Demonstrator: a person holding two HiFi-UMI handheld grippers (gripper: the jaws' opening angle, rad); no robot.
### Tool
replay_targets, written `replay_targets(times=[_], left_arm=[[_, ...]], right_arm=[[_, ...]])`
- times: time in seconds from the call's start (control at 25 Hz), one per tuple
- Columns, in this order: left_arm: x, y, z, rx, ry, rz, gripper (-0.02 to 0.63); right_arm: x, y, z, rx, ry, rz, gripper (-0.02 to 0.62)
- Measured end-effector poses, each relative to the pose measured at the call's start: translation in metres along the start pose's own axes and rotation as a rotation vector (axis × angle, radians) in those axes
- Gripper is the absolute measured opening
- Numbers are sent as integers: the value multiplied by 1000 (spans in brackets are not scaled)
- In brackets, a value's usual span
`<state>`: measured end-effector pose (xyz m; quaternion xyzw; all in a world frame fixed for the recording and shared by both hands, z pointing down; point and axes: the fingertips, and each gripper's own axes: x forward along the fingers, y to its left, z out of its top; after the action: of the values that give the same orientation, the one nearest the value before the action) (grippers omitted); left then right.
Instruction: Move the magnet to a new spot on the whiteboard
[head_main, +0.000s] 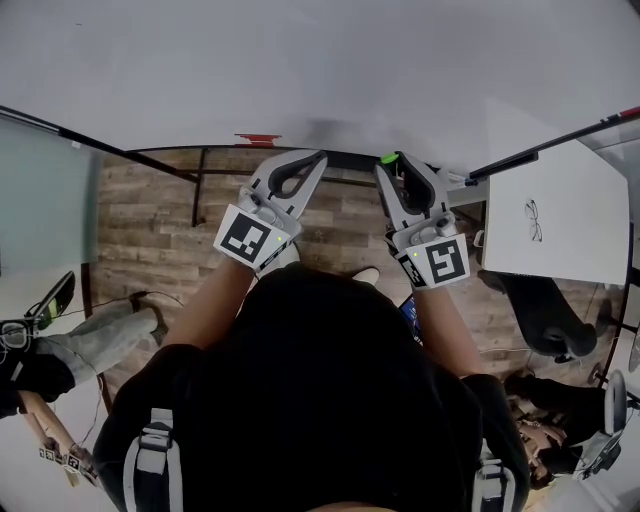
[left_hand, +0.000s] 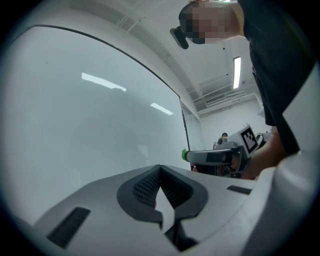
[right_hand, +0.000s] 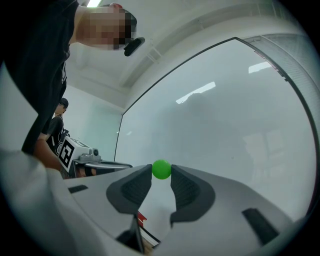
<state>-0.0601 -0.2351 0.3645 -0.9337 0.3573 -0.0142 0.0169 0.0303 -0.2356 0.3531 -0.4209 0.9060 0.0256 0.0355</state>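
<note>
A small green round magnet (right_hand: 161, 169) sits between the tips of my right gripper (right_hand: 161, 170), and both pads touch its sides. In the head view the magnet (head_main: 388, 157) is at the lower edge of the whiteboard (head_main: 300, 70), at the tip of the right gripper (head_main: 390, 163). Whether it touches the board I cannot tell. My left gripper (head_main: 318, 156) points at the board a little to the left. Its jaws are shut with nothing between them (left_hand: 160, 168). The whiteboard (right_hand: 240, 125) is blank.
A red piece (head_main: 258, 139) sticks out at the board's lower edge. A white panel with a drawing of glasses (head_main: 545, 215) stands to the right. Wooden floor (head_main: 150, 220) lies below, with a seated person (head_main: 80, 345) at left and a black chair (head_main: 545, 305) at right.
</note>
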Motion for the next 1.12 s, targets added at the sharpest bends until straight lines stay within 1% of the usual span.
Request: replay_targets(times=[0.16, 0.28, 0.4, 0.48, 0.6, 0.8, 0.92, 1.12], left_arm=[[-6, 0, 2, 5, -11, 5, 4], [-10, -1, -1, 5, 27, 9, 5], [-9, 1, 3, 2, -13, 17, 5], [-9, 0, 3, 5, -18, 15, 5], [-9, -4, 1, 7, 14, 14, 5], [-8, -10, 3, 13, 34, 24, 5], [-8, -13, 6, 9, -12, 34, 5], [-9, -20, 5, 20, 10, 51, 5]], right_arm=[[2, 3, 3, -7, -3, 1, 117], [2, 4, 3, -6, -5, 1, 117], [2, 2, 3, -2, -6, -1, 117], [1, 2, 3, -1, -6, -2, 117], [-1, 3, 3, 0, -11, 0, 117], [-7, 3, 4, 5, -18, 7, 117], [-11, 2, 4, 11, -21, 13, 117], [-16, -1, 5, 36, -29, 28, 117]])
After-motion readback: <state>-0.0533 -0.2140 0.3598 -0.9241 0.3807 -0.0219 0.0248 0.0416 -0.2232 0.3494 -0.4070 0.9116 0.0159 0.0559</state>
